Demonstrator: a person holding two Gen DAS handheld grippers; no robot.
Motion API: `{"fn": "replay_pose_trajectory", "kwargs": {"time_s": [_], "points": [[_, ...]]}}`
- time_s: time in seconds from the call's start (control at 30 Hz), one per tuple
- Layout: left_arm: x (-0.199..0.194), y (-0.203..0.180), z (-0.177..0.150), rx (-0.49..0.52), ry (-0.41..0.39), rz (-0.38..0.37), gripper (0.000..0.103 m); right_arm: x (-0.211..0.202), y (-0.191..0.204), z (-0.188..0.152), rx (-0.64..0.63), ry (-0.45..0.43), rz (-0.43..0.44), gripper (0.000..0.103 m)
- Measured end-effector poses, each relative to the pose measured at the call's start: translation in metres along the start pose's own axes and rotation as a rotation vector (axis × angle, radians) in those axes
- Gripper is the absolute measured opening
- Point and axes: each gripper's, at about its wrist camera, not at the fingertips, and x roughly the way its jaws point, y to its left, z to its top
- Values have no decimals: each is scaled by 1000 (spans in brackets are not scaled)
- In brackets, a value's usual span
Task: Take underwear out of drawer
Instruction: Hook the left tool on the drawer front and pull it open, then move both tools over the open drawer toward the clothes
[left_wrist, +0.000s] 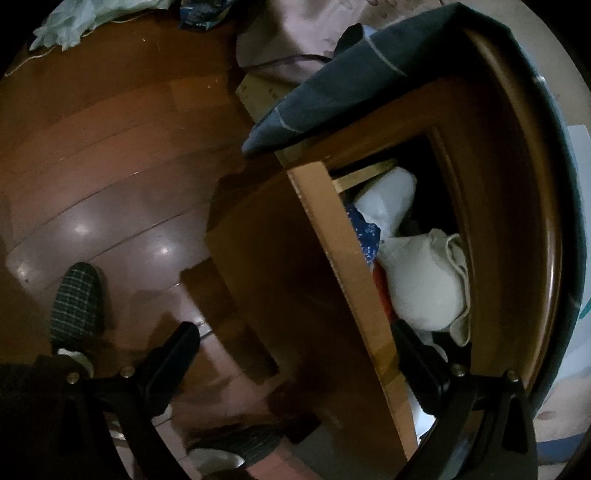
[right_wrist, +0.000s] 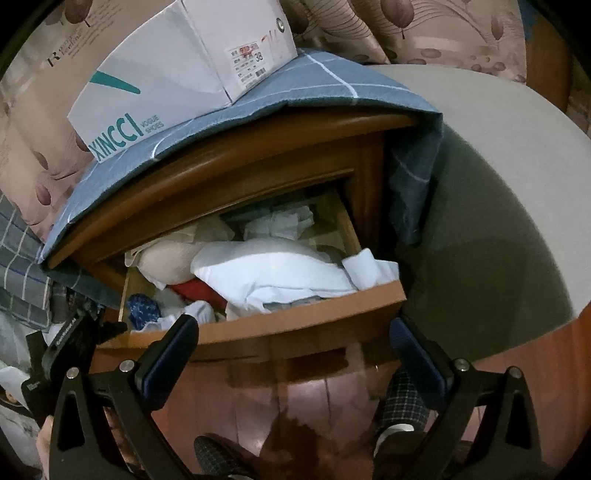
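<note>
We note: drawer (right_wrist: 280, 325) orange-brown wood. Inside it: white cloth (right_wrist: 273, 273), cream garment (right_wrist: 166, 258) to its left, red item (right_wrist: 195, 290), navy piece w/ white specks (right_wrist: 142, 310). Above drawer: grey-blue cloth (right_wrist: 314, 88) w/ pale grid lines; white shoebox (right_wrist: 177, 62), teal lettering.

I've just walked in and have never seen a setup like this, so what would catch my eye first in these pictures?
Probably the open wooden drawer of the nightstand, stuffed with crumpled white clothing, a red piece and a blue patterned one. Above it, a white shoe box sits on a blue checked cloth draped over the top. Both grippers, right and left, hover open at the drawer's front.
</note>
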Motion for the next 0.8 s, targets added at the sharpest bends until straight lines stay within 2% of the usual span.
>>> {"fn": "replay_pose_trajectory", "kwargs": {"time_s": [0.27,0.57,0.8], "points": [[-28,15,-9,15,50,40,103,-1,-1,2,16,-5,9,103],[-43,19,-22,98,32,94,103,2,1,3,21,8,4,103],[-55,26,-28,87,59,130,103,6,1,2,9,16,-14,103]]}}
